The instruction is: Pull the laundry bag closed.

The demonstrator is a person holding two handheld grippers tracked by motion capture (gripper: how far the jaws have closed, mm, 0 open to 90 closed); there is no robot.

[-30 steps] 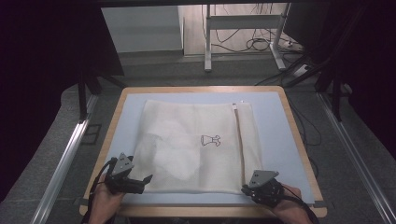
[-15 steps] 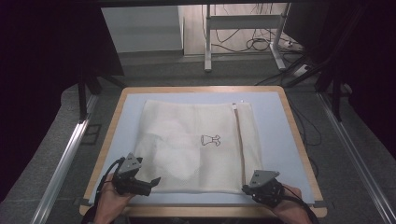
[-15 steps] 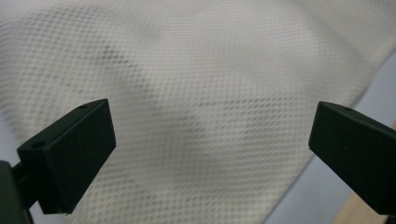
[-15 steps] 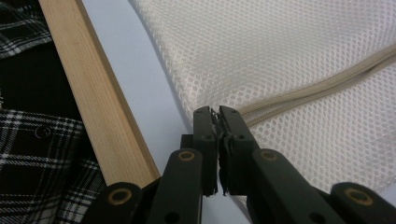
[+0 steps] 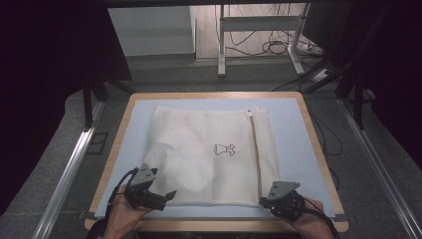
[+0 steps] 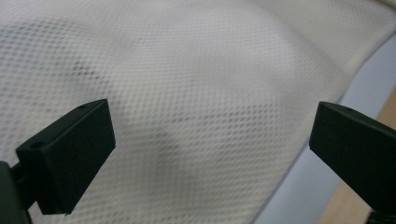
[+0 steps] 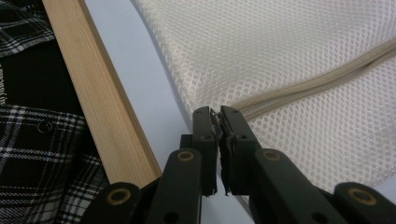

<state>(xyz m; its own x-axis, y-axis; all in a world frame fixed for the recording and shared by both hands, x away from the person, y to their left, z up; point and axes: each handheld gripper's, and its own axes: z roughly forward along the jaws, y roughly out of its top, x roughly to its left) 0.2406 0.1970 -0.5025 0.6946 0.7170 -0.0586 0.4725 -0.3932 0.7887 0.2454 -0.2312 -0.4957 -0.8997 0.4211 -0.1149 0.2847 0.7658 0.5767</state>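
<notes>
A white mesh bag (image 5: 199, 149) lies flat on the light blue mat (image 5: 293, 134), with a small dress print (image 5: 224, 149) and a beige zipper (image 5: 256, 149) along its right side. My left gripper (image 5: 166, 198) hovers at the bag's near left corner. Its jaws stand wide open over the mesh (image 6: 196, 93) with nothing between them. My right gripper (image 5: 263, 200) is at the bag's near right corner. In the right gripper view its jaws (image 7: 217, 114) are shut on the bag's edge where the zipper (image 7: 317, 81) ends.
The mat sits in a wooden table frame (image 5: 318, 144), whose near rail (image 7: 100, 93) runs just left of my right gripper. A person's plaid sleeve (image 7: 37, 140) lies beyond that rail. Metal rails (image 5: 69, 169) flank the table, and desk legs and cables (image 5: 263, 45) stand behind it.
My left gripper has moved a little to the right along the near edge, onto the bag's corner. The right gripper and the bag have stayed in place.
</notes>
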